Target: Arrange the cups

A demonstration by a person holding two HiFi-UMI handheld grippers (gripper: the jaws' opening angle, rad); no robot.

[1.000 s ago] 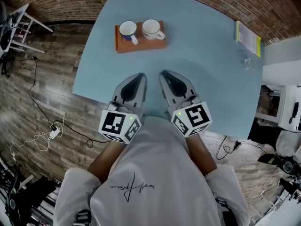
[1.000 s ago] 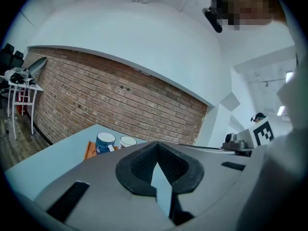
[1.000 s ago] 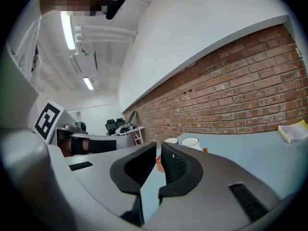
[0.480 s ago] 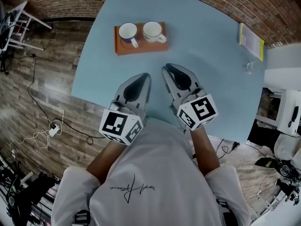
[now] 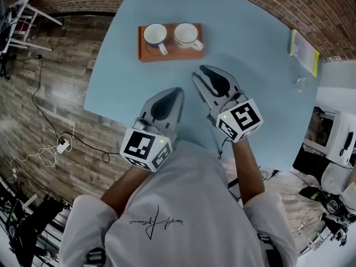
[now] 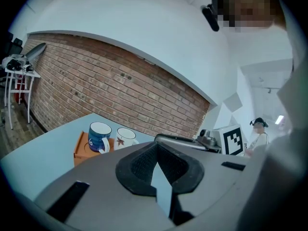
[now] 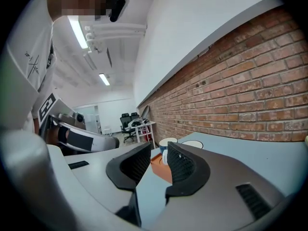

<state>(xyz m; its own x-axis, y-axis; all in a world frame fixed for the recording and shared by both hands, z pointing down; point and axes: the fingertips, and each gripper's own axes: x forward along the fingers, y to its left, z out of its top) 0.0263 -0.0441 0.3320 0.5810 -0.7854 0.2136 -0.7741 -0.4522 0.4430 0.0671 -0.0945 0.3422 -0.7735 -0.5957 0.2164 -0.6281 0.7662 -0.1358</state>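
Note:
A blue cup and a white cup stand side by side on an orange tray at the far side of the light-blue table. My left gripper hovers over the near part of the table, shut and holding nothing. My right gripper is beside it, closer to the tray; its jaws are opening, with nothing between them. Past the right gripper I see the tray and the blue cup. The left gripper view has both cups, blue and white, ahead to the left.
A yellow-green book and a small clear glass sit near the table's right edge. A brick wall runs behind the table. A white stand and cables are on the wooden floor at left.
Both grippers have moved forward over the table toward the tray, the right one farther. The right jaws, shut before, now stand apart.

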